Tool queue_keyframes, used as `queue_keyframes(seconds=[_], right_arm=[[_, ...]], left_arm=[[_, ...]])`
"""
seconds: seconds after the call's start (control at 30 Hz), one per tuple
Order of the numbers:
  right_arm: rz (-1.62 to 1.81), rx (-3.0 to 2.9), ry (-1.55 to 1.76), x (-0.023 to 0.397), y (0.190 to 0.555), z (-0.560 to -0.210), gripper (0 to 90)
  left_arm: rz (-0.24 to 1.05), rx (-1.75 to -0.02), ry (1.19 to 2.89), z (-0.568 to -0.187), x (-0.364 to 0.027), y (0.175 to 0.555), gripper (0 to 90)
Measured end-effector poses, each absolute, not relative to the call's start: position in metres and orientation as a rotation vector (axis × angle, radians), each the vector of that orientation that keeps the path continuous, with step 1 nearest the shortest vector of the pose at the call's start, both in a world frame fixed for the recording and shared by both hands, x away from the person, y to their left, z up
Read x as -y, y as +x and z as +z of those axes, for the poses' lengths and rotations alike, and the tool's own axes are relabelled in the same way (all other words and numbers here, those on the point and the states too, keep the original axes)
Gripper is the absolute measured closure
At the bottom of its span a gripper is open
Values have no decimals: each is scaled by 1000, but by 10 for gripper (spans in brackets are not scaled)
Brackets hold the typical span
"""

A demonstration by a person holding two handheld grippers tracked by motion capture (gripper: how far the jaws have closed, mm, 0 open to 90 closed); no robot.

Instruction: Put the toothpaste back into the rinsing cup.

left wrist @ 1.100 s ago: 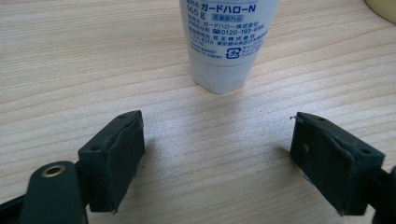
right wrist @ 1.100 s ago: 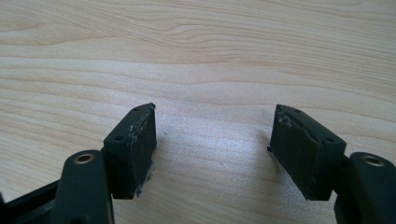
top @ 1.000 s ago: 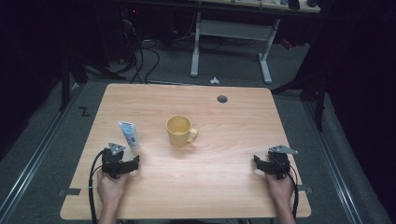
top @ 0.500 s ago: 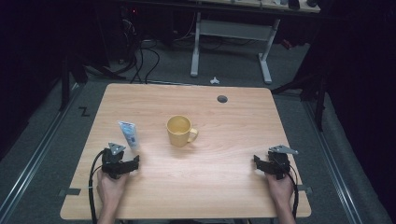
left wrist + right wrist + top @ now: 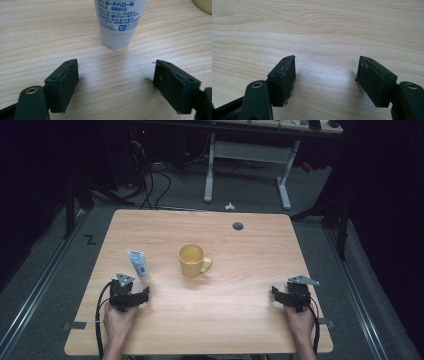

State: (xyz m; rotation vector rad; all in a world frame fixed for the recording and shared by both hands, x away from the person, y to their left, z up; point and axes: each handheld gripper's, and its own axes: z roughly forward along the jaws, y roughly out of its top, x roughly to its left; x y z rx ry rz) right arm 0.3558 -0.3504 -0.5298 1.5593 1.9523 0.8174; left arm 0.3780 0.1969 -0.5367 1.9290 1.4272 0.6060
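A white tube (image 5: 138, 263) with blue print lies flat on the left part of the wooden table (image 5: 235, 330). A yellow mug (image 5: 192, 260) stands upright near the middle, handle to the right. My left gripper (image 5: 146, 292) rests on the table just in front of the tube. In the left gripper view its jaws stand wide apart (image 5: 115, 65) and the tube's end (image 5: 119, 22) lies just beyond them. The jaws have just been closing a little, with nothing between them. My right gripper (image 5: 275, 293) rests at the right, open (image 5: 326, 62) over bare wood.
A round dark cable hole (image 5: 238, 226) sits near the table's far edge. The mug's rim (image 5: 203, 5) shows at the top right of the left gripper view. Beyond the table are a white desk frame (image 5: 247, 155) and floor cables (image 5: 150, 185).
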Motion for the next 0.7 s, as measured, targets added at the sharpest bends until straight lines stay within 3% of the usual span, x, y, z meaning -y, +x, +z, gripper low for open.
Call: queue_keyframes(seconds=[0.7], right_arm=[[818, -1952, 1562, 350, 356, -530, 315]], left_arm=[[598, -1417, 1890, -521, -195, 378, 257]])
